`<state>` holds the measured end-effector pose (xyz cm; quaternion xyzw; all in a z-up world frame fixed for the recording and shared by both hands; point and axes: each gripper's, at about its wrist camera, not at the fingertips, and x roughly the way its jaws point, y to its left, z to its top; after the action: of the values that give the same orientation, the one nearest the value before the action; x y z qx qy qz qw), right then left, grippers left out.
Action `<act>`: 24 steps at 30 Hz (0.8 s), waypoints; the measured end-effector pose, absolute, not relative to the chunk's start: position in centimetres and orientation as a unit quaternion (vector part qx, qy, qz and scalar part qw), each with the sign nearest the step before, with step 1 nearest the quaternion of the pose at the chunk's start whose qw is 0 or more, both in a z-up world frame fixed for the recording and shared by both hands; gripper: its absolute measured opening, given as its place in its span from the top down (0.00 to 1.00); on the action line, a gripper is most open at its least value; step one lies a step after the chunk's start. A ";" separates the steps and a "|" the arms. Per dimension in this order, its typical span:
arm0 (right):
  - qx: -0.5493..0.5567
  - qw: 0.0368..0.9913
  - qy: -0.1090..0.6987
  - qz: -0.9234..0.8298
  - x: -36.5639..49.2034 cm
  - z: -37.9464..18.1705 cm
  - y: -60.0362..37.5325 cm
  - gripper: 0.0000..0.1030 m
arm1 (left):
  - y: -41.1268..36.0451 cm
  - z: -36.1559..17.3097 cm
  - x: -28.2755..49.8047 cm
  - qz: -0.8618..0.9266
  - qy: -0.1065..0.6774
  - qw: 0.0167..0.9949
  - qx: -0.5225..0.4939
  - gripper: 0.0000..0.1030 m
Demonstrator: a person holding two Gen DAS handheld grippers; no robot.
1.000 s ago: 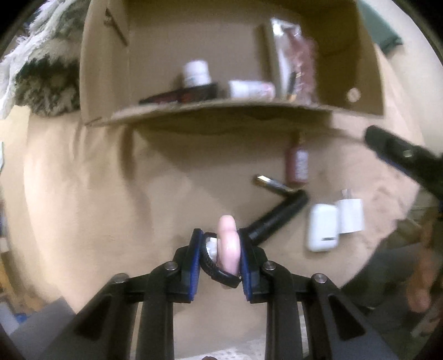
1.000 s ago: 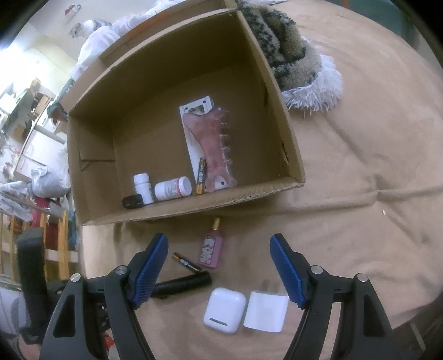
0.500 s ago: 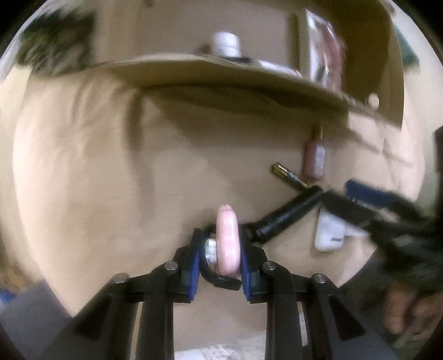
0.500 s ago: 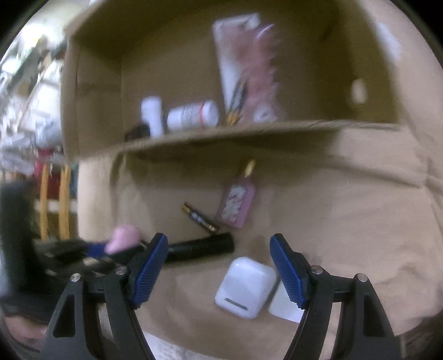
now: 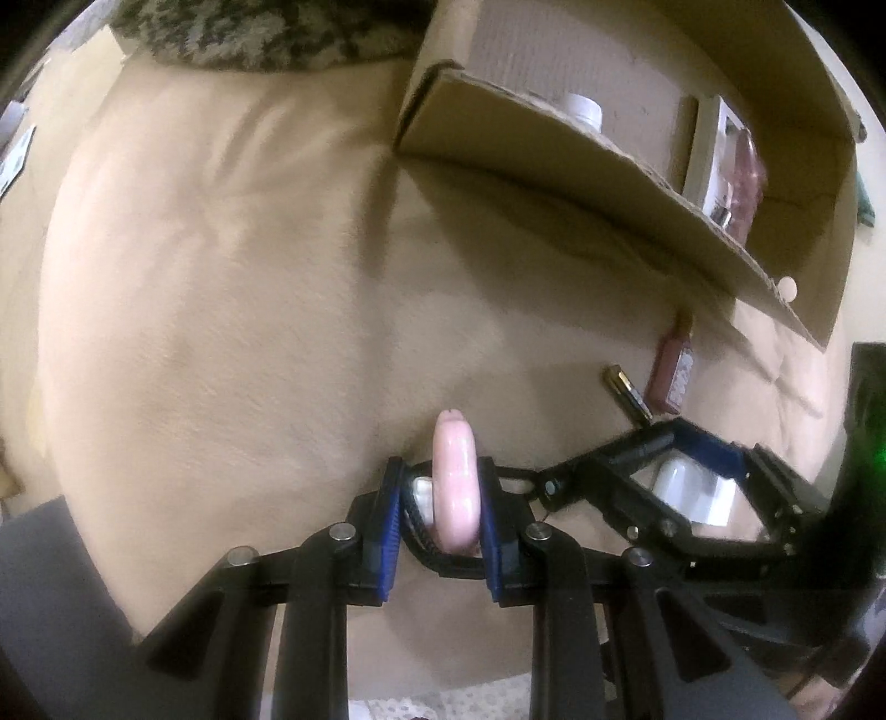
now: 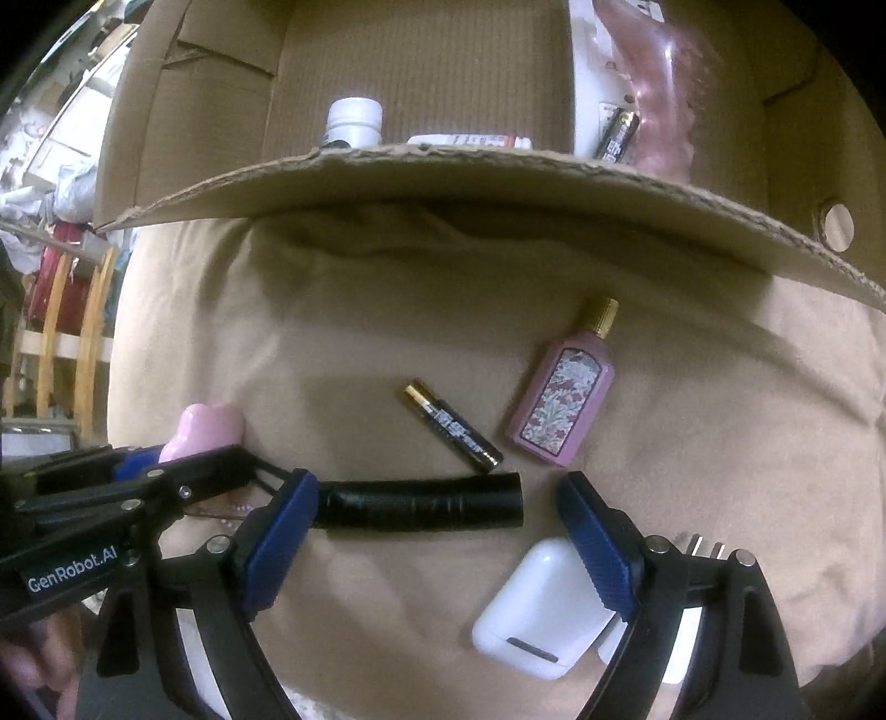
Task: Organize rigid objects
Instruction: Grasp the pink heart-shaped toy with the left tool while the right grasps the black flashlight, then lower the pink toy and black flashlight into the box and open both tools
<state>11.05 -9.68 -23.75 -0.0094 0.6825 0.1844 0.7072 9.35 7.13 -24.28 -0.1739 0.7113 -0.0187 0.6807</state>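
Observation:
My left gripper (image 5: pixel 440 476) is shut on a glossy pink rounded piece (image 5: pixel 457 498) with a black strap, low over the tan cloth; it also shows in the right wrist view, pink piece (image 6: pixel 206 429). My right gripper (image 6: pixel 437 484) points down, its jaws opening, and a black tube (image 6: pixel 421 501) lies between the blue pads without being pressed. Just beyond the tube lie a black-and-gold battery (image 6: pixel 454 426) and a pink perfume bottle (image 6: pixel 562 404). A white earbud case (image 6: pixel 537 603) and a white charger plug (image 6: pixel 678 648) sit under the right finger.
An open cardboard box (image 6: pixel 498 177) lies behind the loose items, holding a white pill bottle (image 6: pixel 354 122), a pink comb package (image 6: pixel 659 83) and another battery (image 6: pixel 617 135). A fuzzy patterned blanket (image 5: pixel 266 33) lies at the far edge. Wooden chair rails (image 6: pixel 83 343) stand left.
Both grippers have dropped closer to the cloth and rolled. The right gripper came down around the black tube and its jaws spread wider. The left still grips the pink piece.

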 end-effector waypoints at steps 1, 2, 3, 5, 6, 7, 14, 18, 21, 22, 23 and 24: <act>-0.007 0.702 0.686 0.191 10.9 -23.7 -9.7 0.09 | 7.2 -24.3 9.1 -0.017 0.712 0.678 -0.183 0.79; -0.006 0.699 0.687 0.198 10.8 -23.6 -9.7 0.09 | 7.5 -24.4 9.2 -0.015 0.712 0.676 -0.189 0.79; -0.005 0.699 0.686 0.203 10.8 -23.5 -9.7 0.09 | 8.3 -24.3 8.9 -0.015 0.713 0.674 -0.194 0.79; -0.006 0.698 0.685 0.208 10.7 -23.5 -9.6 0.04 | 8.8 -24.3 8.9 -0.014 0.714 0.672 -0.197 0.79; -0.013 0.699 0.684 0.209 10.6 -23.7 -9.2 0.02 | 8.9 -24.2 8.9 -0.014 0.714 0.672 -0.194 0.79; -0.022 0.700 0.683 0.210 10.3 -23.9 -8.5 0.01 | 8.8 -24.1 8.9 -0.014 0.714 0.673 -0.192 0.79; -0.077 0.727 0.654 0.196 10.0 -24.3 -6.9 0.10 | 6.9 -24.5 8.9 -0.013 0.714 0.676 -0.184 0.79; -0.057 0.732 0.648 0.200 10.3 -23.1 -8.8 0.11 | 5.8 -24.7 8.9 -0.014 0.713 0.678 -0.179 0.79; -0.031 0.742 0.641 0.193 10.4 -21.8 -10.8 0.11 | 5.1 -24.7 9.0 -0.020 0.711 0.680 -0.179 0.78; -0.026 0.746 0.637 0.193 10.3 -21.3 -11.2 0.11 | 4.9 -24.7 9.1 -0.024 0.711 0.681 -0.177 0.78; -0.027 0.752 0.630 0.191 10.0 -20.7 -11.8 0.11 | 4.7 -24.7 9.1 -0.028 0.710 0.682 -0.175 0.77; -0.035 0.760 0.622 0.186 9.8 -20.1 -12.2 0.11 | 4.3 -24.6 9.2 -0.031 0.709 0.683 -0.170 0.76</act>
<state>9.78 -12.16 -20.14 -0.0351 0.6219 0.1864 0.7598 9.22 4.33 -24.64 -0.1700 0.7095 -0.0310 0.6832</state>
